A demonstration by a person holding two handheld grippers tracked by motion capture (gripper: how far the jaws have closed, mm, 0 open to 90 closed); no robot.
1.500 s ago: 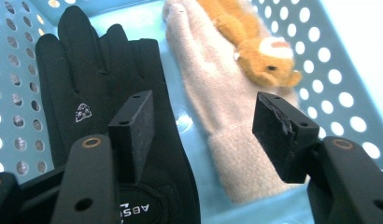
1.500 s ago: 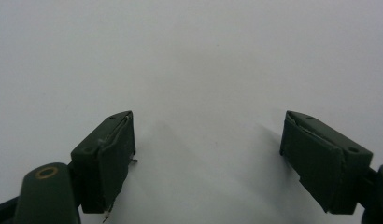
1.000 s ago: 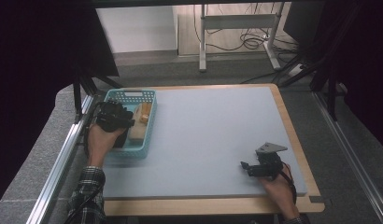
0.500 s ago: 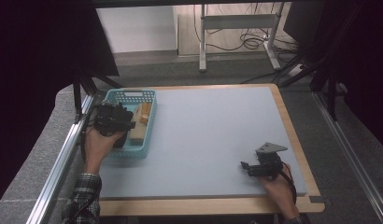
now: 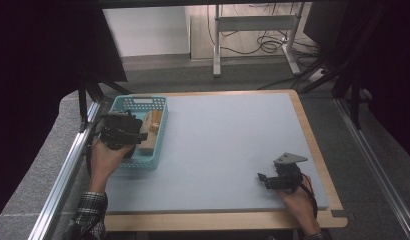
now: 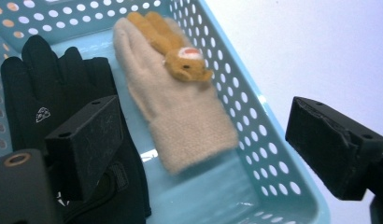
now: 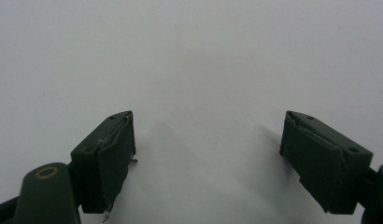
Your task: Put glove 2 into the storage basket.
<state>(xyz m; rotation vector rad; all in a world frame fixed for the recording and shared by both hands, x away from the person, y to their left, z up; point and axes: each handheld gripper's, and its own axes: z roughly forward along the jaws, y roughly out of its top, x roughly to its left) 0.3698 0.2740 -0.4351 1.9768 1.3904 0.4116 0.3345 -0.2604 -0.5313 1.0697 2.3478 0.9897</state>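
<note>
Lying in basket: beige knit glove (image 6: 173, 107) with a small tan plush animal (image 6: 173, 51) stitched on its back, cuff toward the camera in the left gripper view, fingers toward the far wall.
Beside it: black glove (image 6: 63, 93), flat on the basket floor, edges touching or nearly touching the beige one; cannot tell which.
Basket: light blue plastic basket (image 5: 160, 131), perforated walls, at the left edge of the grey mat (image 5: 228, 140) in the high view.
Left gripper: left gripper (image 6: 217, 135) hangs over the basket's near end, jaws wide and just been opening; the beige glove's cuff sits in the gap between them, pads not pressing on it. In the high view it shows as left gripper (image 5: 138, 136), held by the person's left hand (image 5: 105, 160).
Right gripper: right gripper (image 7: 208, 154) at the mat's near right corner, jaws wide apart, bare mat between them.
Right hand: right hand (image 5: 298, 202) behind that gripper, low on the mat.
</note>
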